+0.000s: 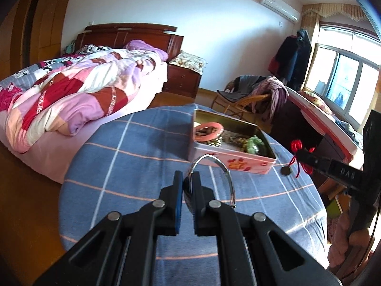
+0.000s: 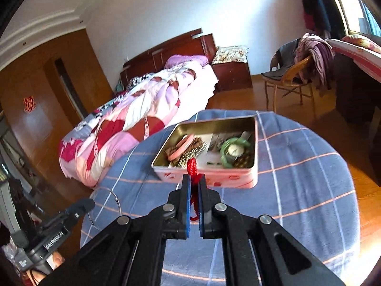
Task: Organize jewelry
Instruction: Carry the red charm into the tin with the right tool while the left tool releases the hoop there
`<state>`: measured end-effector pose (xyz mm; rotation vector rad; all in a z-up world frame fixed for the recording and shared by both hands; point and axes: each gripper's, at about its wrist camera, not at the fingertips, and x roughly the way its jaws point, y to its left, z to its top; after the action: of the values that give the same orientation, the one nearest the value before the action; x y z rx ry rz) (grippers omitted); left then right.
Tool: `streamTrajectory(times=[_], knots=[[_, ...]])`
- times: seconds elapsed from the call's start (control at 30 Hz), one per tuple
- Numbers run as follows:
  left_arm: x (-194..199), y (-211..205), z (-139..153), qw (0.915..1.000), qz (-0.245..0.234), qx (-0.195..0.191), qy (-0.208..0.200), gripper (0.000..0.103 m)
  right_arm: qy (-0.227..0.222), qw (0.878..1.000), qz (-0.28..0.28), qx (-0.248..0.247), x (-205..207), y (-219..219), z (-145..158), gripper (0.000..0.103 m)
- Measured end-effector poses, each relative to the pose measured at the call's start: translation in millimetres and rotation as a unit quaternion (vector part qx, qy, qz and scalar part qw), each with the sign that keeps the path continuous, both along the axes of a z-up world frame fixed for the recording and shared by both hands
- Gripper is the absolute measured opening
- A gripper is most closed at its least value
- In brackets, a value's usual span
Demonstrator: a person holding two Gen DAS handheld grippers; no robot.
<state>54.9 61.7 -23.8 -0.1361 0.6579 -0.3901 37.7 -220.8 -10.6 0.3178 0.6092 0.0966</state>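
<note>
Carrying two pieces toward the open pink rectangular tin (image 2: pixel 209 181) on the blue checked cloth-covered round surface (image 1: pixel 133 147): the left gripper (image 1: pixel 188 181) has its fingers clenched on a thin silver metal bangle (image 1: pixel 214 164), the right gripper (image 2: pixel 195 186) has its fingers clenched on a red knotted cord (image 2: pixel 192 166) with a small dark pendant (image 1: pixel 286 170) hanging free. Each piece should probably be lowered well inside the tin walls before release, clear of the pink ring (image 2: pixel 184 146) and green bangle (image 2: pixel 234 149) already inside. The surface rim lies near; open cloth surrounds the tin.
</note>
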Motion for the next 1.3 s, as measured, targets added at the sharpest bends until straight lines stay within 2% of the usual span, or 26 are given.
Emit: streamTrajectory(times=[0.2, 0.47, 0.8, 1.3], knots=[[3, -17, 3, 0.9998, -0.018, 0.001, -0.003, 0.008, -0.011, 1.0, -0.003, 0.006, 4, -7, 7, 0.004], [26, -49, 13, 0.9991, -0.039, 0.004, -0.017, 0.008, -0.016, 1.0, 0.016, -0.007, 34, 2, 14, 0.004], [74, -94, 23, 0.9984, -0.047, 0.002, -0.031, 0.008, -0.034, 0.999, 0.0, -0.015, 80, -5, 27, 0.004], [107, -137, -14, 0.9973, -0.043, 0.06, 0.003, 0.008, -0.003, 0.999, -0.039, -0.029, 124, -15, -20, 0.004]])
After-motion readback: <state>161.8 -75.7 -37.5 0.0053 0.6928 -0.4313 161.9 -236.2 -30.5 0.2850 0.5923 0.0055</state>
